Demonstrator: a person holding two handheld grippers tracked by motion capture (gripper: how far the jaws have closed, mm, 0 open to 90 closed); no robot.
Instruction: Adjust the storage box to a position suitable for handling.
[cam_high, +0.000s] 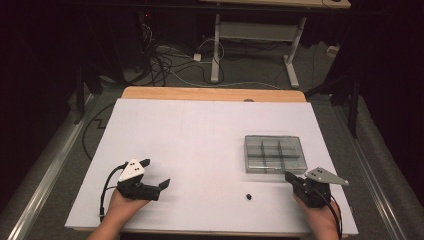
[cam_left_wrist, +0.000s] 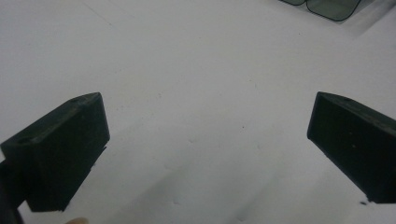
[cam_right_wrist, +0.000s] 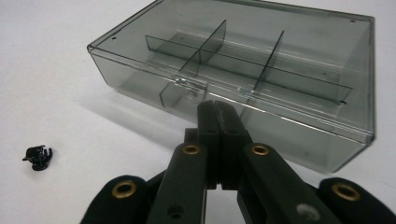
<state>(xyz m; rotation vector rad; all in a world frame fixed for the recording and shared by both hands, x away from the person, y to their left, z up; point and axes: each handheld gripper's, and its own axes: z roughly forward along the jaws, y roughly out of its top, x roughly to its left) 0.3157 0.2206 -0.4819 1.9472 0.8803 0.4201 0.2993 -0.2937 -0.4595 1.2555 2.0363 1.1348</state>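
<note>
Smoky clear plastic: a compartment box (cam_high: 275, 153) with its lid shut sits on the right half of the white surface (cam_high: 200, 140), thin dividers visible through the lid. In the right gripper view the box (cam_right_wrist: 261, 70) lies directly ahead of the jaws, its front wall and small latch just beyond the tips; whether the tips touch it cannot be told.

Right gripper (cam_high: 289, 176): jaws closed flat against each other, nothing between them, pointing at the near right corner of the box. Same gripper (cam_right_wrist: 217, 108) seen from its own camera: jaws pressed together.

Left gripper (cam_high: 156, 173): rests at the near left of the surface, well apart from the box, jaws spread wide and empty. In the left gripper view (cam_left_wrist: 205, 135) bare white surface shows between the jaws.

Small black part (cam_high: 248, 196) lies loose on the surface, near the front edge, left of the right gripper and just short of the box. Right gripper view shows it (cam_right_wrist: 38, 156) as a small clip-like piece.
</note>
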